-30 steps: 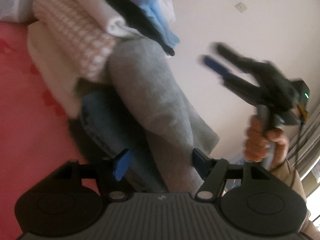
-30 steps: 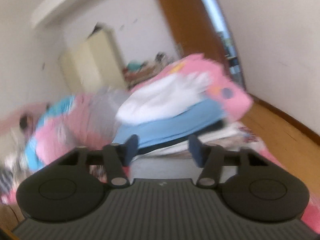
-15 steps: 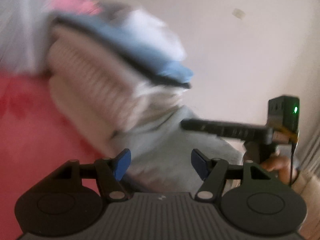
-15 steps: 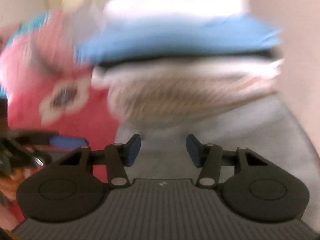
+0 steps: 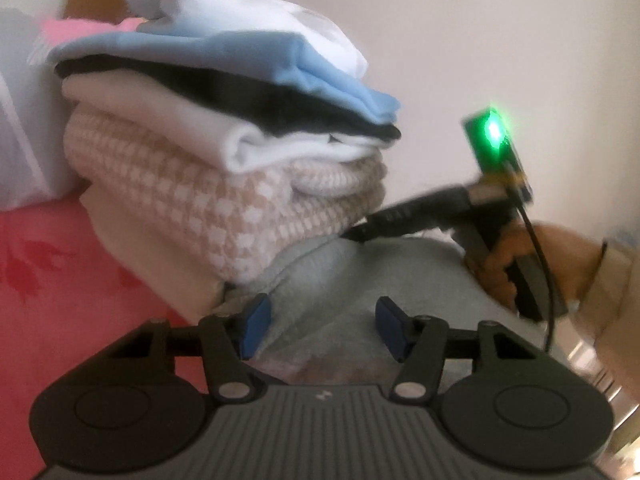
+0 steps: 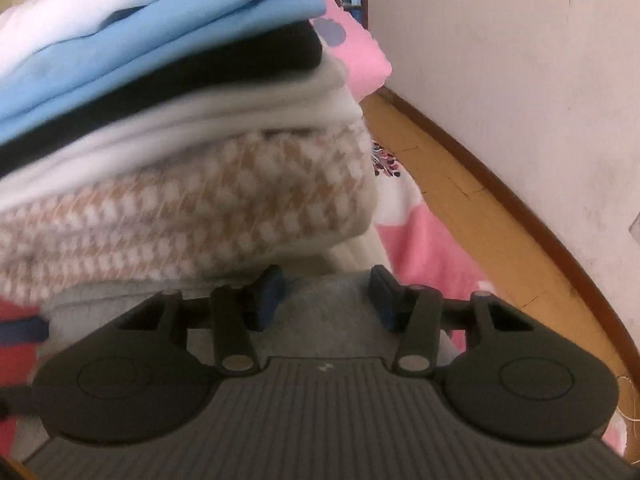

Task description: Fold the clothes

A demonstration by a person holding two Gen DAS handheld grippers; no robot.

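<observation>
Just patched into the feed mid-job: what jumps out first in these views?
A tall stack of folded clothes fills the middle of both views, white and blue on top, checked beige lower down. It sits on a grey garment, where both grippers wait open. A green light glows on the right gripper.

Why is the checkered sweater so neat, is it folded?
Folded. The checkered sweater shows rounded doubled edges and sits flat in the stack, under the white garment and black one.

Red patterned bedspread (image 5: 48, 264) under grey garment (image 5: 360, 280), apparently beneath the folded stack (image 5: 224, 152).
</observation>
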